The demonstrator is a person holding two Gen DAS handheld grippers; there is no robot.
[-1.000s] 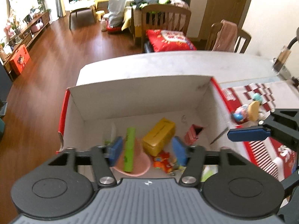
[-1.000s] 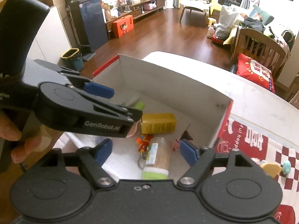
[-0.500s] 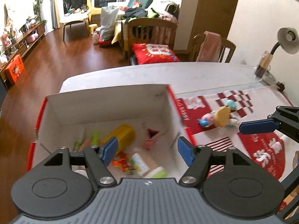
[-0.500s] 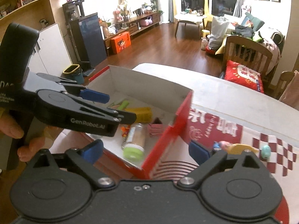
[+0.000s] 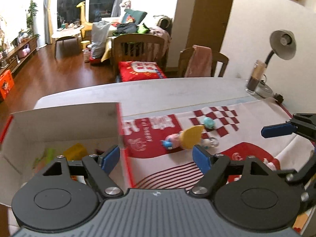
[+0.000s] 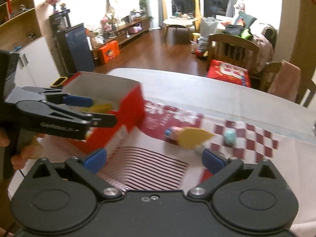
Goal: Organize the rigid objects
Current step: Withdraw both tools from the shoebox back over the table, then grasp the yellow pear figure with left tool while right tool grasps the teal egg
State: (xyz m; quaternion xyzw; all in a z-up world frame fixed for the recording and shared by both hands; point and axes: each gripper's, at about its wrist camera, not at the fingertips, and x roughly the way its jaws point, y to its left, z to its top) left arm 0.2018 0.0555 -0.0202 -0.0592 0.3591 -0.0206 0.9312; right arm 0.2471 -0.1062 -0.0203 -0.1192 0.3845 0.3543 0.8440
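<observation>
Both my grippers hover spread and empty near the red box.

My left gripper [image 5: 157, 156] hangs over the right wall of the red box [image 5: 63, 122], its blue fingers wide apart; my right gripper [image 6: 154, 159] is just right of the box, fingers equally spread, holding nothing. The toy figure [image 5: 184, 139] with the yellow leaf shape lies on the red-and-white cloth [image 5: 223, 118], right of the box, and a small teal toy [image 5: 209, 122] sits beyond it. A yellow carton [image 5: 76, 151] lies inside the box.
</observation>
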